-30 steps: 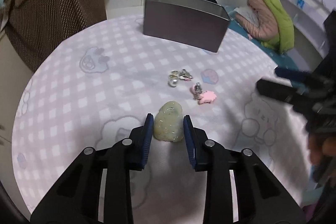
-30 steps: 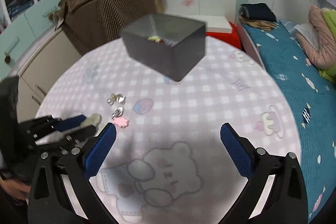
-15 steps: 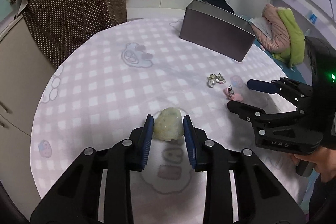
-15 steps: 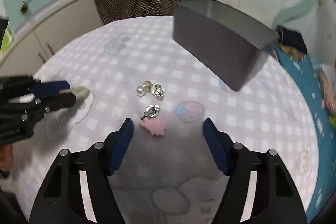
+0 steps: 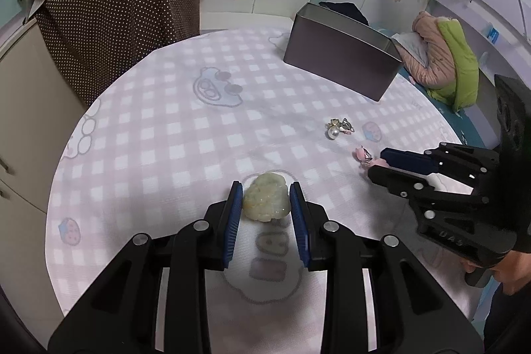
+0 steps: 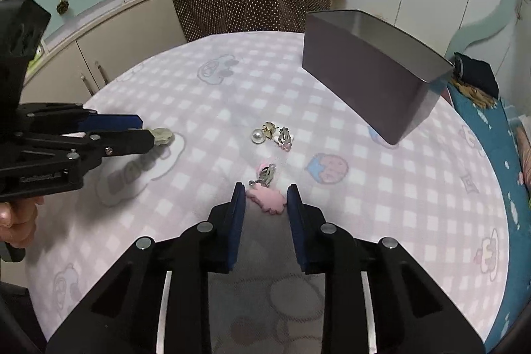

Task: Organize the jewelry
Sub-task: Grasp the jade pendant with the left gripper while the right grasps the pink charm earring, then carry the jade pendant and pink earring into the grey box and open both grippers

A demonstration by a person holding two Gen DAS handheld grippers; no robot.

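- The left gripper (image 5: 265, 198) angles down at the table (image 5: 159, 135), its blue pads narrowly set against the sides of a pale green stone pendant (image 5: 265, 201) lying on the checked cloth.
- The right gripper (image 6: 265, 198) also tilts downward, jaws closing around a pink clip charm (image 6: 267, 199); contact looks near but uncertain.
- A pearl earring (image 6: 257, 135) lies between them, short of the grey tin (image 6: 371, 75).

Both fisheye cameras are riding on the handheld grippers, looking steeply down along their fingers at close range onto the checked tablecloth (image 5: 172, 135). The left view is facing the table from its left side, the right from the opposite side. Both are sharing the metal tin (image 6: 375, 78) and pearl earring (image 5: 333, 133).
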